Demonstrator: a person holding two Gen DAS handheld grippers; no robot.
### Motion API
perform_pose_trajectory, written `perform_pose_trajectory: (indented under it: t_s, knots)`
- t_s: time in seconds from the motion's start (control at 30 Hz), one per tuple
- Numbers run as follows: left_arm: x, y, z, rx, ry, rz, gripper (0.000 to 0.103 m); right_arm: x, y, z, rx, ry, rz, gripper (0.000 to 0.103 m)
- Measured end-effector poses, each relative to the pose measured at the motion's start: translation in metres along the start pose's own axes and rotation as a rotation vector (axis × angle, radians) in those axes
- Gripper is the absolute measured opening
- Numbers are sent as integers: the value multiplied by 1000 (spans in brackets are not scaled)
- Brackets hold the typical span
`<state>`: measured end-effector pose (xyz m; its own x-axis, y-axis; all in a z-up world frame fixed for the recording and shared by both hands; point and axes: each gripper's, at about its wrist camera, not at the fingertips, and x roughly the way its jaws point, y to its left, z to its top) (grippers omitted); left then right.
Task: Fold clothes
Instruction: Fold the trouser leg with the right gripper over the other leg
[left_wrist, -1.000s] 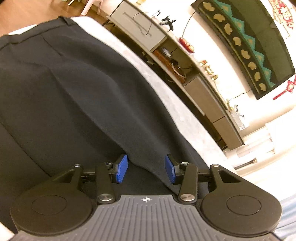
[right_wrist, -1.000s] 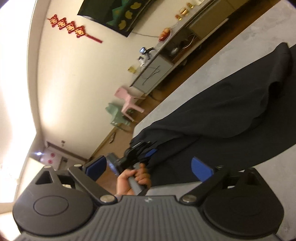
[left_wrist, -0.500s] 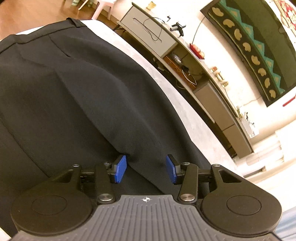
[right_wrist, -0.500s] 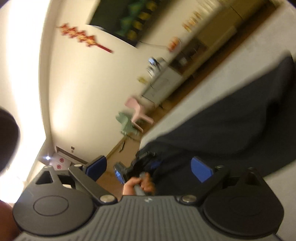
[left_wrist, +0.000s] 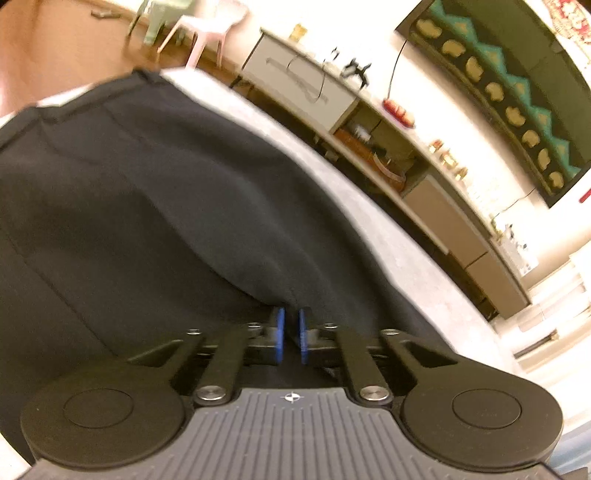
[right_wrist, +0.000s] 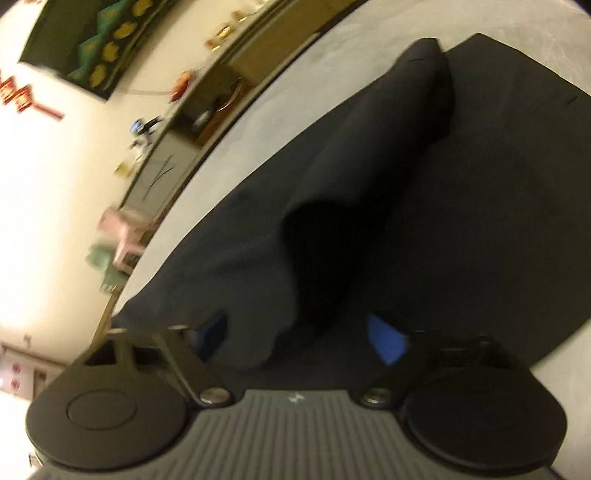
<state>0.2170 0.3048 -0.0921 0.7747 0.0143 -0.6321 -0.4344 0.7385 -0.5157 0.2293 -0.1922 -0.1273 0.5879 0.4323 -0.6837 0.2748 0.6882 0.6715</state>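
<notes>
The black garment (left_wrist: 155, 206) lies spread across the grey desk (left_wrist: 369, 206), largely unfolded. The left tool (left_wrist: 291, 334) is clenched on a raised ridge of the fabric at 6 o'clock in its view. The right tool (right_wrist: 299, 334) is released, straddling a lifted fold at 6 o'clock. Judgement: folding has barely started; all folds remain.

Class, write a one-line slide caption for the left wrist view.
Left gripper pinches a ridge of the black garment on the grey surface.
</notes>
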Motion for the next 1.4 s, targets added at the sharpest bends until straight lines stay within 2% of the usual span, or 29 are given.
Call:
perform_pose_trajectory:
  t_s: [0.03,0.07,0.1,0.13,0.27,0.37,0.5,0.6,0.7,0.77,0.87,0.9,0.93,0.97,1.0,1.03,1.13,1.17,1.23,1.27,1.3,1.33,1.37,1.4]
  knots:
    - [-7,-3,2,1,-24,-12,3,5,-1,6,-15,-6,-1,41]
    - [-14,-6,5,-1,-45,-31,3,9,-1,11,-38,-18,-5,18]
    - [-22,-9,8,-4,-65,-54,2,9,0,16,-66,-40,-5,2]
    - [-30,-12,11,-7,-84,-76,1,6,1,19,-86,-68,6,2]
    - [-60,-13,17,-24,-117,-132,1,-38,25,7,-215,-160,90,1]
    - [-61,-8,10,-15,-88,-112,1,-68,26,-9,-286,-186,99,1]
    - [-53,-4,-2,-10,-27,-83,1,-65,-1,-7,-183,-156,-1,1]
    - [-61,-10,-6,1,-38,-99,1,-67,-14,-6,-141,-164,-10,1]
    - [-78,-10,-7,-27,-61,-120,1,-82,7,-11,-206,-229,40,1]
    - [-89,-4,-8,-49,-62,-120,1,-82,10,-8,-220,-240,43,2]
    - [-85,8,-10,-75,2,-125,1,-64,-3,4,-143,-164,4,12]
    - [-76,10,-12,-88,39,-110,1,-58,-10,5,-102,-134,-2,12]
    - [-67,12,-14,-100,75,-94,6,-52,-16,4,-63,-113,1,14]
    - [-58,15,-16,-112,111,-79,11,-47,-22,4,-25,-91,4,25]
    - [-49,17,-18,-124,148,-63,27,-41,-28,3,14,-70,7,36]
    - [-40,19,-19,-135,178,-49,40,-37,-33,2,45,-60,8,38]
    - [-21,15,-18,-134,190,-33,61,-33,-43,2,84,-78,-3,38]
    - [-15,13,-17,-129,192,-30,61,-31,-46,2,93,-83,-8,38]
    - [-9,11,-17,-113,185,-36,56,-25,-50,3,101,-83,-12,38]
    - [-8,10,-16,-103,182,-39,43,-21,-52,3,104,-80,-12,37]
    - [-6,9,-16,-93,181,-43,14,-18,-54,3,107,-78,-13,31]
    - [-6,8,-16,-79,178,-50,9,-16,-54,3,101,-78,-14,25]
    - [-10,5,-15,-61,156,-52,4,-16,-52,3,79,-85,-16,13]
    - [-15,3,-14,-45,132,-56,1,-20,-48,2,43,-106,-15,5]
